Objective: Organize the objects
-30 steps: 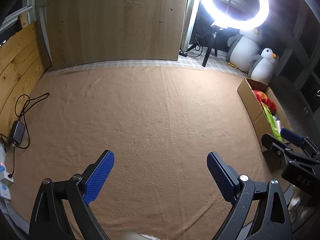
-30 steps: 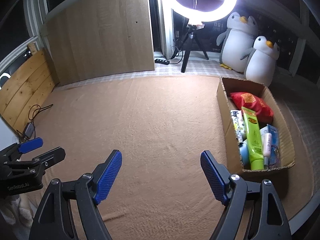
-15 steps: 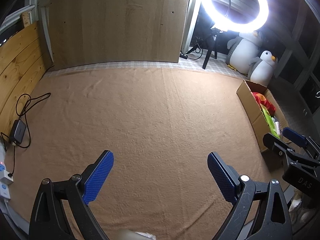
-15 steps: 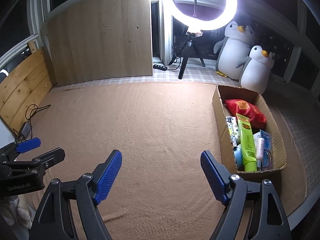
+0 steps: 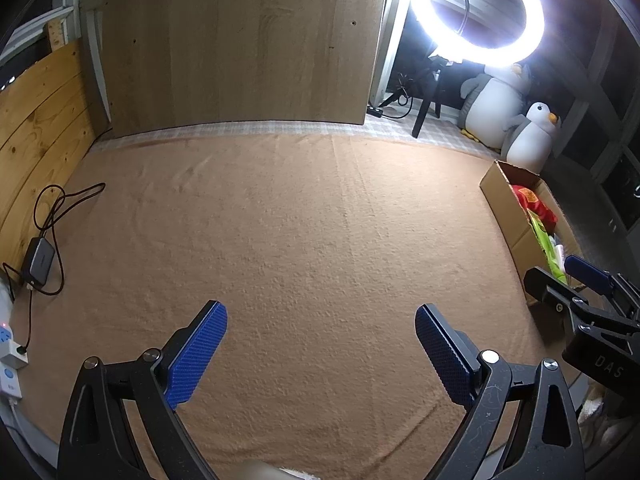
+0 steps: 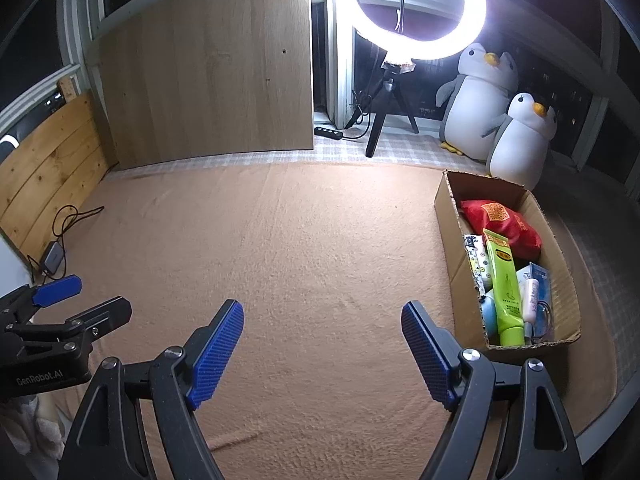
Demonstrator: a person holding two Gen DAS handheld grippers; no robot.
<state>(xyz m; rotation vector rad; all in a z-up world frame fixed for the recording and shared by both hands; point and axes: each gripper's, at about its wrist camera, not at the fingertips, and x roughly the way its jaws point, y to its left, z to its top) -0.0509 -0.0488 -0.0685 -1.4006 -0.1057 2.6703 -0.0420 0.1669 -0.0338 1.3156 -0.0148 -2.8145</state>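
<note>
Covering the surface (image 6: 312,240): tan blanket, bare at centre. Cardboard box (image 6: 444,216) right; ring light (image 6: 420,8) behind. Left gripper (image 5: 320,356) and right gripper (image 6: 322,344) fingers released, empty.

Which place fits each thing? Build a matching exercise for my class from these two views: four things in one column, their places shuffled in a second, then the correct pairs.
Things:
1. green tube
2. ring light
3. power adapter
4. small penguin

Places:
A. on a tripod
B. by the wooden panel, far left
C. inside the cardboard box
D. just behind the box's far end

Pairs: 1-C, 2-A, 3-B, 4-D
</note>
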